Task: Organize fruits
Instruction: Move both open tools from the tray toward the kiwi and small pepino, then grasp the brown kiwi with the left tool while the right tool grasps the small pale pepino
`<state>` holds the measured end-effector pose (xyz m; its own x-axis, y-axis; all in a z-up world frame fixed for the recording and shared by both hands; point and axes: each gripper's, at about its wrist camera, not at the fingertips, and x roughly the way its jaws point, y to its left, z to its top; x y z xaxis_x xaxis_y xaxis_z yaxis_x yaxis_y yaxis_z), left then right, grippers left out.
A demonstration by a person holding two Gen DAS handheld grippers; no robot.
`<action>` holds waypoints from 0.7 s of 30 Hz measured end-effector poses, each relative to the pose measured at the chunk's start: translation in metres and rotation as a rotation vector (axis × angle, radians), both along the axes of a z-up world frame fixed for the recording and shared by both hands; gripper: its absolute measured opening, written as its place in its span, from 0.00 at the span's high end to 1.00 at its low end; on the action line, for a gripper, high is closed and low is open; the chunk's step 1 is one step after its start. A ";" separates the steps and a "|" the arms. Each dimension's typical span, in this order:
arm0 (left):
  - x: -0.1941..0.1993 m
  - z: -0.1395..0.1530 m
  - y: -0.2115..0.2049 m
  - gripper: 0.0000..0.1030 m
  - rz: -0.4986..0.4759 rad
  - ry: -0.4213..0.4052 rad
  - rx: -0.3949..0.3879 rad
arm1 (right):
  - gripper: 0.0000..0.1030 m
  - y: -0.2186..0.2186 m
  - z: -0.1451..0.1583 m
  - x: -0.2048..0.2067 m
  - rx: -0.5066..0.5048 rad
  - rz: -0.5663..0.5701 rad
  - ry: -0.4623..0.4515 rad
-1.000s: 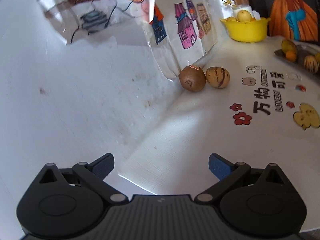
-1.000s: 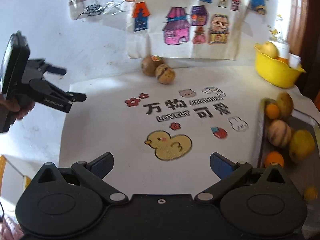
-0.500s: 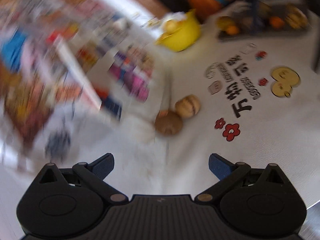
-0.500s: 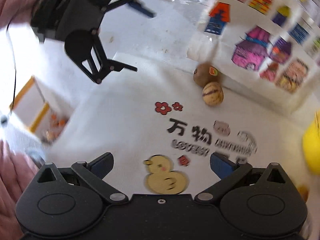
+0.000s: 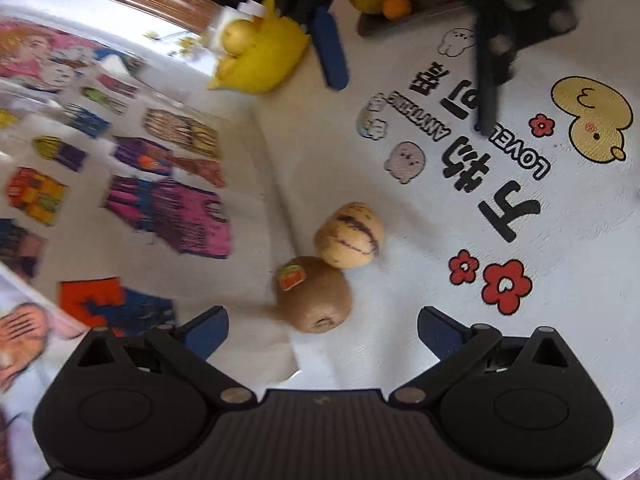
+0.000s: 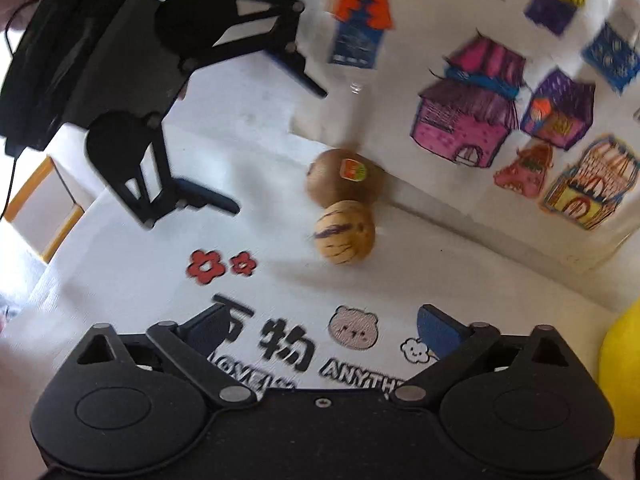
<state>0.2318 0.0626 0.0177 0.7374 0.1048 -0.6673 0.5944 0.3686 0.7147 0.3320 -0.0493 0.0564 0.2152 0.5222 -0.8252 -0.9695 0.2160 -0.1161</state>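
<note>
**Both grippers wide open above two fruits at the wall's foot**

The left gripper point(image 5: 322, 326) hangs over a white tabletop point(image 5: 420, 216) printed with cartoon stickers, its blue-padded fingers point(image 5: 206, 330) spread wide and holding nothing. Just ahead of it, between the finger lines, lies a brown fuzzy kiwi with an orange-and-green sticker point(image 5: 314, 294). Touching the kiwi on its far side is a pale yellow round melon with purple stripes point(image 5: 350, 236). Both rest on the table close to the foot of a white wall covered with coloured drawings of houses point(image 5: 160, 184).

Farther back stands a yellow plastic bowl holding pale yellow fruit point(image 5: 262, 58), and beyond it a dark metal tray point(image 5: 416, 16) with a yellowish fruit and a small orange. The other tool shows blurred at the top of this view.

From the right wrist camera, the right gripper point(image 6: 320, 330) is likewise spread wide and empty, above the black printed lettering point(image 6: 280, 344). The kiwi point(image 6: 340, 178) and striped melon point(image 6: 344, 236) sit ahead of it, near a pair of red flower stickers point(image 6: 220, 266). The left gripper point(image 6: 276, 132) hovers to the upper left, fingers apart, near the kiwi but not touching it.
</note>
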 end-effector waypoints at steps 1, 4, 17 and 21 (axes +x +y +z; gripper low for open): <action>0.004 -0.001 0.001 0.00 -0.008 0.002 0.012 | 0.06 0.001 -0.001 0.005 0.003 0.010 0.008; 0.013 -0.004 0.002 0.00 -0.019 0.002 0.054 | 0.09 0.007 -0.006 0.015 0.009 0.055 0.002; 0.029 -0.012 0.001 0.07 -0.057 0.072 0.103 | 0.20 0.042 -0.024 0.045 0.034 0.084 0.077; 0.035 -0.015 0.002 0.10 -0.086 0.074 0.126 | 0.22 0.049 -0.027 0.048 0.020 0.103 0.081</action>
<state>0.2667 0.0641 0.0032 0.6965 0.1292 -0.7058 0.6728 0.2243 0.7050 0.3802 0.0000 0.0293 0.0926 0.5545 -0.8270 -0.9926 0.1164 -0.0330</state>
